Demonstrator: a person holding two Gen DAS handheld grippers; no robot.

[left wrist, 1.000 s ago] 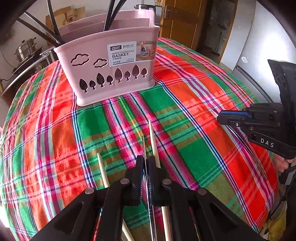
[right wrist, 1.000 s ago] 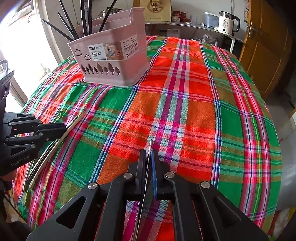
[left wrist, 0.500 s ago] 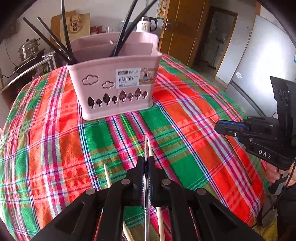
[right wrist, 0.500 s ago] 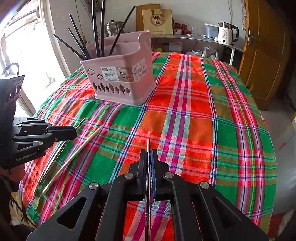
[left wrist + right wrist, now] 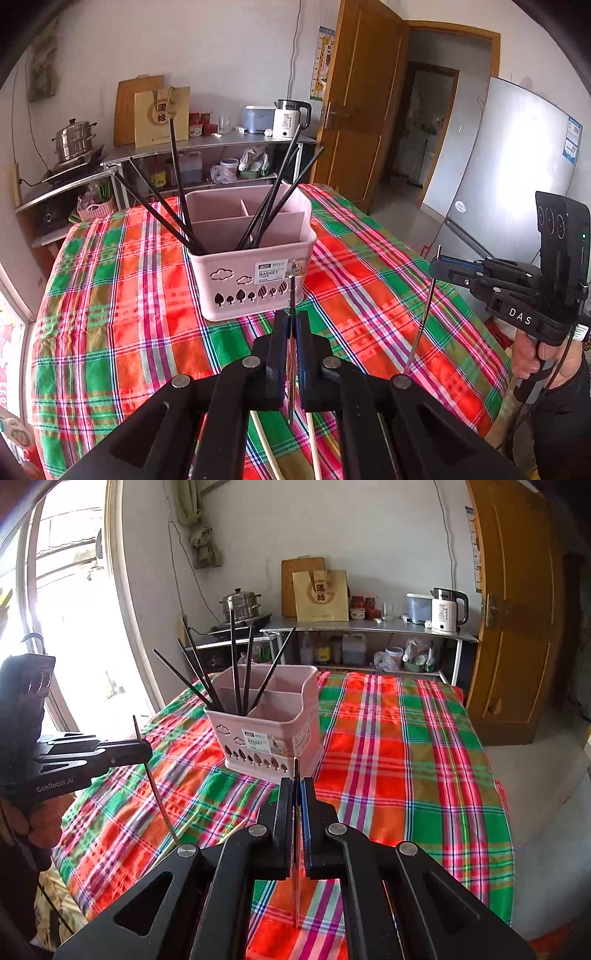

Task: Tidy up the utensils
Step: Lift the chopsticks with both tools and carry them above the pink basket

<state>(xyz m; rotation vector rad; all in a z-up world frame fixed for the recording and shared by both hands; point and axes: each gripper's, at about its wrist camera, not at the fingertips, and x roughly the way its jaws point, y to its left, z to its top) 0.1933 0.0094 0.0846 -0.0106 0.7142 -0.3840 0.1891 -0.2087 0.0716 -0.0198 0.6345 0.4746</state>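
Observation:
A pink chopstick basket (image 5: 255,284) (image 5: 273,734) stands mid-table with several black chopsticks (image 5: 177,173) (image 5: 236,664) leaning in its compartments. My left gripper (image 5: 291,319) (image 5: 147,751) is shut on a thin metal chopstick (image 5: 292,291) (image 5: 159,801), held in the air short of the basket. My right gripper (image 5: 295,786) (image 5: 434,264) is shut on a second metal chopstick (image 5: 296,768) (image 5: 424,310), which hangs down steeply over the cloth. Two pale wooden chopsticks (image 5: 312,443) lie on the cloth under the left gripper.
The table wears a red, green and orange plaid cloth (image 5: 122,295) (image 5: 406,757). Behind it stands a metal shelf (image 5: 369,627) with a kettle (image 5: 447,609), jars and a steamer pot (image 5: 74,140). A brown door (image 5: 362,110) and a grey fridge (image 5: 517,166) are at the right.
Both grippers have risen from the cloth, each carrying its metal chopstick, and tilted up. The basket top and the room behind it have come into view.

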